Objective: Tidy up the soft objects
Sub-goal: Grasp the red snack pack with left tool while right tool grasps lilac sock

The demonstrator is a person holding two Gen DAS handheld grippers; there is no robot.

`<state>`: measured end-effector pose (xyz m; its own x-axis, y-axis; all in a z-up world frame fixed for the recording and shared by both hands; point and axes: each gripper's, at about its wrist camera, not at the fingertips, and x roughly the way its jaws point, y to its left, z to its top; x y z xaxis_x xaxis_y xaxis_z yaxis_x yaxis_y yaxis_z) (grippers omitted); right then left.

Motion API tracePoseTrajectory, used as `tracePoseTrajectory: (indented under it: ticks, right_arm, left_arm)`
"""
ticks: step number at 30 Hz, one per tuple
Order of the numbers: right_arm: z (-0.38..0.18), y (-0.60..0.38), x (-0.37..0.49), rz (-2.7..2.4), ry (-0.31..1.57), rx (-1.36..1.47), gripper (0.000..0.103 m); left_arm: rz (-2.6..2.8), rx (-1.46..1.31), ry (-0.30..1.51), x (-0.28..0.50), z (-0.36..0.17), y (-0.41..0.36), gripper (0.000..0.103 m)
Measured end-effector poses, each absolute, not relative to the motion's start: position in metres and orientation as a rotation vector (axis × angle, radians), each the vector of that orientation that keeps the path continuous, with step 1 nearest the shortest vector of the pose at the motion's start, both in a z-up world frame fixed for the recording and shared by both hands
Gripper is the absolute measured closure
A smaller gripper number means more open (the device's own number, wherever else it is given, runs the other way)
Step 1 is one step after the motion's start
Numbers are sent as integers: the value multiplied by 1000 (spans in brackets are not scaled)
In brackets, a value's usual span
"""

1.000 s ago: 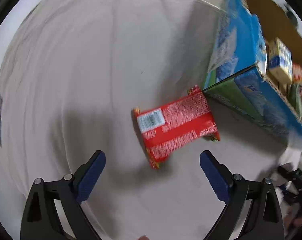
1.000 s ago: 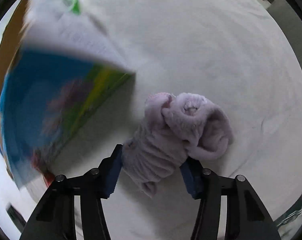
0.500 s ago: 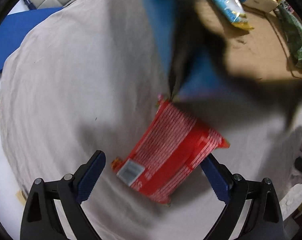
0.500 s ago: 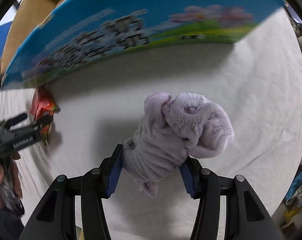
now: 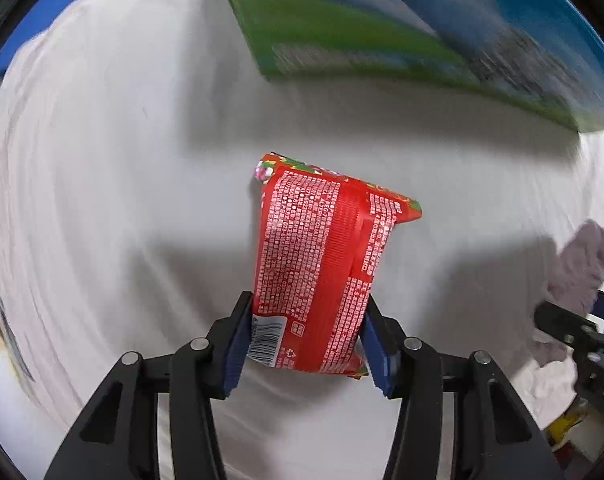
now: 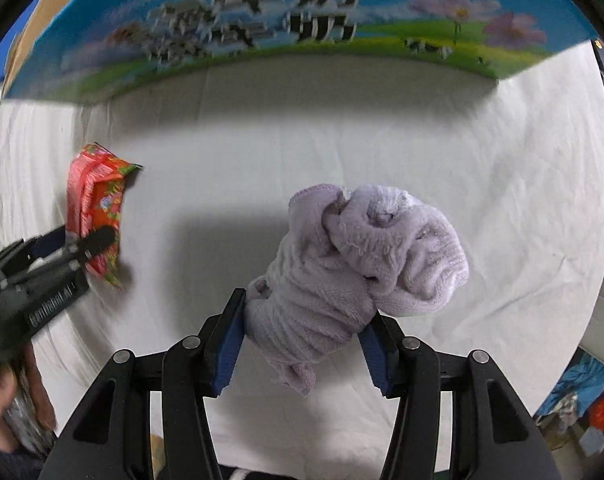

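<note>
Red snack packet [image 5: 322,264] between closing left gripper [image 5: 306,344] pads, lilac towel [image 6: 354,276] clamped in right gripper [image 6: 302,354], white cloth-covered surface [image 6: 482,184], printed carton [image 6: 302,20] behind

Box [image 6: 262,12] side w/ cow print reads "牛奶"; red pkt [image 5: 318,264] text illegible.

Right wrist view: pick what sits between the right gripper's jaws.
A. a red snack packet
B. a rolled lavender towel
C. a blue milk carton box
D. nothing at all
B: the rolled lavender towel sits pinched between the blue pads of the right gripper, while the red snack packet is off to the left in the left gripper.
</note>
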<state>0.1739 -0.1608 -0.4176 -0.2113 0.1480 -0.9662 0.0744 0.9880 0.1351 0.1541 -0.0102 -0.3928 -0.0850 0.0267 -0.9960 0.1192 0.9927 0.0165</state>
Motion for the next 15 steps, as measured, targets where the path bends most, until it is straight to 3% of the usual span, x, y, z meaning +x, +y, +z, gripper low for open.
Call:
tracePoseTrajectory:
  ticks: [15]
  right_arm:
    - [-444, -171, 161, 28, 1837, 174, 46]
  left_arm:
    - [-26, 124, 1677, 125, -409, -68, 49]
